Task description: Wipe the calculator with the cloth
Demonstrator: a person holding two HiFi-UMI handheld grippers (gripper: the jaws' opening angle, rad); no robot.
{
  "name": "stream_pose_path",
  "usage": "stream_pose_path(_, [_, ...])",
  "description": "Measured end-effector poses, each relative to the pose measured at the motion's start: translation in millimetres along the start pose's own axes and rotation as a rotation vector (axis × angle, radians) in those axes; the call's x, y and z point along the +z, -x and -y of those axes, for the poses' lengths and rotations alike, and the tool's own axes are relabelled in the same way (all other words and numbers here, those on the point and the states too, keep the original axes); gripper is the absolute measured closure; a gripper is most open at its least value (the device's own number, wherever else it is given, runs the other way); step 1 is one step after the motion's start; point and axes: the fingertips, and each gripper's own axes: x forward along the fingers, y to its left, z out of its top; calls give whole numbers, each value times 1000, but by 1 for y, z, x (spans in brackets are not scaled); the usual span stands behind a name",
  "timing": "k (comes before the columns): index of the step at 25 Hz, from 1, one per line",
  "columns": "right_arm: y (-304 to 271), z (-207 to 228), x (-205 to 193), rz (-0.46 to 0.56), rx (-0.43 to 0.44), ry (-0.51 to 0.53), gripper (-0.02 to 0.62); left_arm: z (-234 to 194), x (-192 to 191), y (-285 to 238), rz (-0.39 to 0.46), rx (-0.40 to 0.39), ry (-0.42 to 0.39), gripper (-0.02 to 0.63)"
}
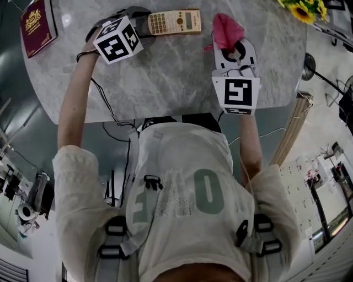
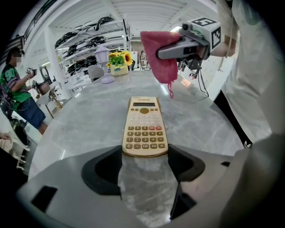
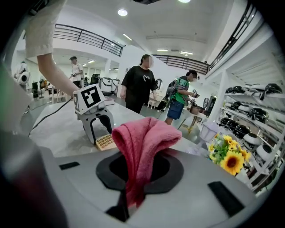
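Observation:
A beige calculator [image 1: 174,22] lies flat on the grey marble table [image 1: 165,77], at its far side. My left gripper [image 1: 142,25] points steeply down at the calculator's left end. In the left gripper view the keypad end of the calculator [image 2: 144,127] sits between the two black jaws of the left gripper [image 2: 145,156], which press on its side edges. My right gripper [image 1: 234,48] hovers to the calculator's right, shut on a pink cloth [image 1: 226,30] that bunches up from its jaws. The cloth [image 3: 142,142] fills the middle of the right gripper view, with the calculator [image 3: 104,141] beyond it.
A maroon booklet [image 1: 37,25] lies at the table's far left. A sunflower bunch [image 1: 302,10] stands at the far right corner, near a small white lamp [image 2: 103,58]. Several people [image 3: 139,84] stand beyond the table. Shelves with gear [image 3: 254,116] line one wall.

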Motion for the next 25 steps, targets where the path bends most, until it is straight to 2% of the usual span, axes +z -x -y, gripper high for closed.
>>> stream_pose_path(2, [-11,8,4,-27,26,66,540,1,0,0,0,3,1,273])
stream_pose_path(4, [-28,13,3,-95,72,176,540,0,0,0,-1,6,3,273])
stream_pose_path(8, [-65,12,-9,-261,156,511,540,0,-2,0,-9,3,4,273])
stream_pose_path(12, [-91,7,-15,-331,196,776,540,0,-2,0,-20,-4,6,273])
stream_pose_path(21, [-116,-23,-42,-457,345,985,541,0,-2,-4,-97,-46,16,272])
stream_pose_path(25, [-122,-29,-50,-489,380,997,541,0,-4,-4,-121,-55,12,273])
